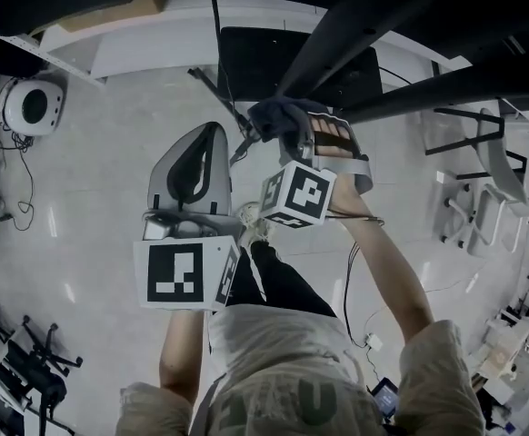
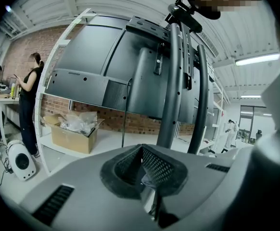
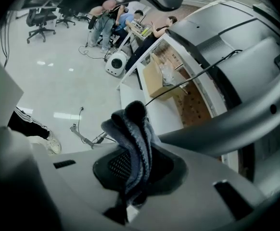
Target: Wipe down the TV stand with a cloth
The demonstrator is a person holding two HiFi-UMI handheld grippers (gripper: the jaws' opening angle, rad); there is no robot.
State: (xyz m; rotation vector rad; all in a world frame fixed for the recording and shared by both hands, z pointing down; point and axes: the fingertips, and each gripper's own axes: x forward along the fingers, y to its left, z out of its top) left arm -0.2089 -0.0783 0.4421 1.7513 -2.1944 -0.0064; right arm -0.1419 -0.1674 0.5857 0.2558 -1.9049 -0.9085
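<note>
Pale glossy floor point(image 1: 110, 171) lies below a person who holds a gripper in each hand. Nearest, the left gripper point(image 2: 142, 150) has its jaws pressed together on nothing, and the right gripper point(image 3: 133, 160) is clenched on a dark blue-grey cloth point(image 3: 133, 121) that sticks up from its jaws, just beside a slanted dark bar of the TV stand point(image 1: 383, 21); whether they touch cannot be told. Farther off, the stand's uprights carry the black back of a TV point(image 2: 101, 57), with a cardboard box point(image 2: 70, 134) and a brick wall point(image 2: 24, 57) behind.
</note>
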